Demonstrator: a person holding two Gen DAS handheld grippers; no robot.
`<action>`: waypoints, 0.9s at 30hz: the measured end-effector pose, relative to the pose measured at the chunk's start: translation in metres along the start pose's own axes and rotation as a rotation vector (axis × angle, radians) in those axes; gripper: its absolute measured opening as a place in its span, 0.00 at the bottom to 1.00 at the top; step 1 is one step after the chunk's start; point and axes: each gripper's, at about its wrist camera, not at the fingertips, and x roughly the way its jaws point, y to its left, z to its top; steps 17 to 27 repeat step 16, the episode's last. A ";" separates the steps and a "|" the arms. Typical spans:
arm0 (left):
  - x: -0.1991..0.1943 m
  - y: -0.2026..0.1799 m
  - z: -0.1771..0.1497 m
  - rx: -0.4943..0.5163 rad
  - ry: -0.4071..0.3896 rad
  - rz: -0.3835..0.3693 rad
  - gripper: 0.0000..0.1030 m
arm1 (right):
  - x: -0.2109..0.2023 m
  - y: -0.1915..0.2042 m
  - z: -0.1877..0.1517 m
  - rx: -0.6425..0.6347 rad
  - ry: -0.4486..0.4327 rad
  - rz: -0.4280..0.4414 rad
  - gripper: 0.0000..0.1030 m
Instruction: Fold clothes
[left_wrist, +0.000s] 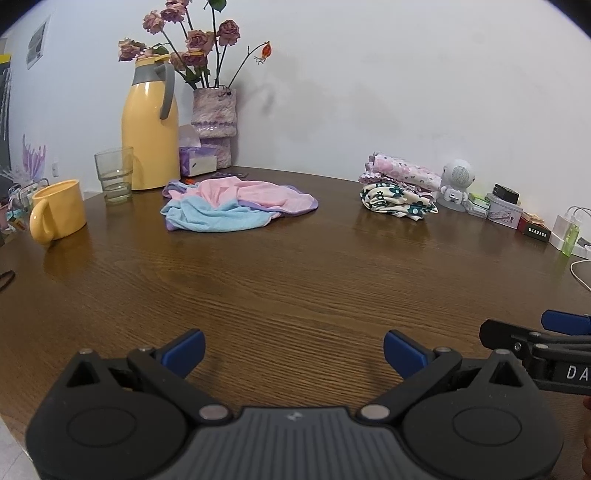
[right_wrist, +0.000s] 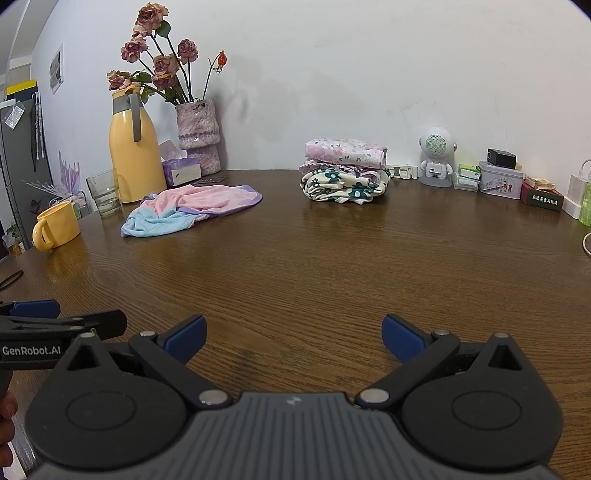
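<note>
The bench (left_wrist: 295, 280) is dark wood with a visible grain and a soft sheen. The crumpled pink and blue garment (left_wrist: 236, 206) looks like soft matt cloth, as do the folded floral clothes (right_wrist: 345, 170). The yellow jug (left_wrist: 149, 125) and yellow mug (left_wrist: 59, 208) are smooth and glossy; the tumbler (left_wrist: 113, 173) is clear glass. The vase (right_wrist: 197, 134) wears a fuzzy knitted cover.

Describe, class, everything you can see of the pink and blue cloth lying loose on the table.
The pink and blue cloth is a soft, thin-looking fabric, pink over most of it, with a light blue part nearest the camera and purple trim along its edges. It lies crumpled and unfolded, spread low on the wooden table, towards the far left. It sits just in front of the yellow jug and the tissue pack; whether it touches them cannot be told. Neither gripper touches it.
</note>
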 end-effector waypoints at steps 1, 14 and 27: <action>0.000 0.000 0.000 0.002 -0.001 0.000 1.00 | 0.000 0.000 0.000 0.000 0.000 0.000 1.00; 0.002 -0.001 0.000 0.007 0.014 -0.001 1.00 | 0.001 0.001 0.000 0.003 0.005 -0.003 1.00; 0.002 -0.001 0.000 0.006 0.013 -0.007 1.00 | 0.001 0.000 -0.001 0.003 0.006 -0.003 1.00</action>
